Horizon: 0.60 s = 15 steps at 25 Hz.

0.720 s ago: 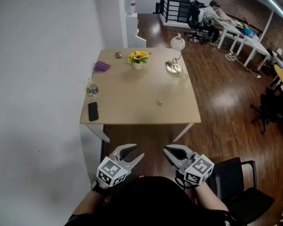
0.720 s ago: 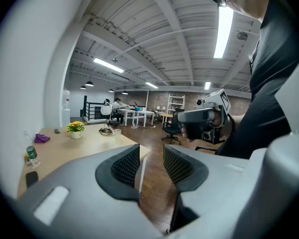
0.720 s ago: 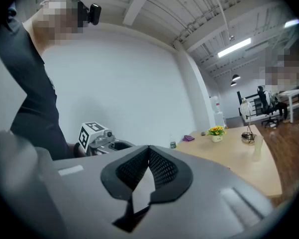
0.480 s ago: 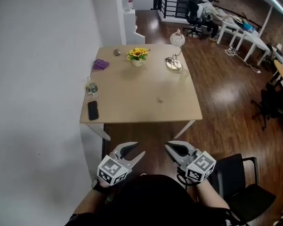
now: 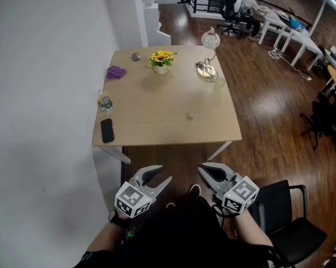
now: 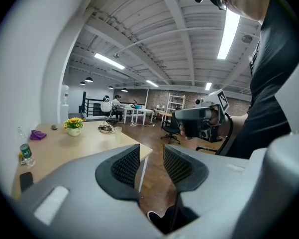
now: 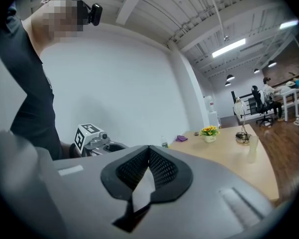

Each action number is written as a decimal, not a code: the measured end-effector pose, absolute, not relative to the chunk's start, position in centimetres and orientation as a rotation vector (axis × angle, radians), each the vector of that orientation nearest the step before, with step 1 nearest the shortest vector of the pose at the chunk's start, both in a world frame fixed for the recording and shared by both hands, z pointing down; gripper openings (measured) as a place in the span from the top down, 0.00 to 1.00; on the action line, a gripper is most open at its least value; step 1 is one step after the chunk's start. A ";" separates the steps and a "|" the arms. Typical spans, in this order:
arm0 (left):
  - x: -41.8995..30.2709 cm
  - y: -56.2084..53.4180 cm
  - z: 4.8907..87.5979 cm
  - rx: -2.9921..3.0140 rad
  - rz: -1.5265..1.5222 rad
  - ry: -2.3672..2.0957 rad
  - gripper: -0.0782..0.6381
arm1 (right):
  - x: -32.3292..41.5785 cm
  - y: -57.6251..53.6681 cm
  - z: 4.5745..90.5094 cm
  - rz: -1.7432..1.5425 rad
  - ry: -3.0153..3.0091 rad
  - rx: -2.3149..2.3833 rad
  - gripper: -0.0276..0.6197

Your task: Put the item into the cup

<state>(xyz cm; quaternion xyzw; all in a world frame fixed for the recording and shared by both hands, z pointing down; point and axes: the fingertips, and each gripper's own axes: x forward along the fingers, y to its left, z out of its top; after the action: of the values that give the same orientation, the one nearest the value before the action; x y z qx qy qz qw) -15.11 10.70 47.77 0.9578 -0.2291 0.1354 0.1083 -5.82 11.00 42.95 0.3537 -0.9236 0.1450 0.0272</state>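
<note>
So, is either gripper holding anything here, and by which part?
Nothing is held. The left gripper has its jaws apart with nothing between them; the right gripper is shut on nothing. Both hang short of the table.

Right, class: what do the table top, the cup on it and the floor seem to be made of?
Table top: pale wood or wood-look laminate, matt; even tan colour, little glare.
Cup: translucent plastic or frosted glass, hard to tell; the table shows faintly through it.
Floor: dark wooden boards, glossy; plank lines and bright reflections.
</note>
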 end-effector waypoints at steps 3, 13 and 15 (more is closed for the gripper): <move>-13.8 8.3 48.3 2.803 0.410 -0.694 0.69 | -4.4 8.5 43.8 0.477 -2.859 1.078 0.95; -6.9 -4.4 49.7 2.719 0.480 -0.850 0.69 | 1.5 -4.6 45.2 0.456 -2.901 0.856 0.95; -5.1 -6.4 49.4 2.708 0.487 -0.871 0.69 | 3.0 -6.6 45.1 0.462 -2.906 0.808 0.95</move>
<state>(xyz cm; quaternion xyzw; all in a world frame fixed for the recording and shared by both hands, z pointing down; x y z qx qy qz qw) -5.14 -6.39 49.36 0.9307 -0.2992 0.1673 0.1275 2.99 -6.62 45.11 0.2644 -0.9514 0.1513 0.0451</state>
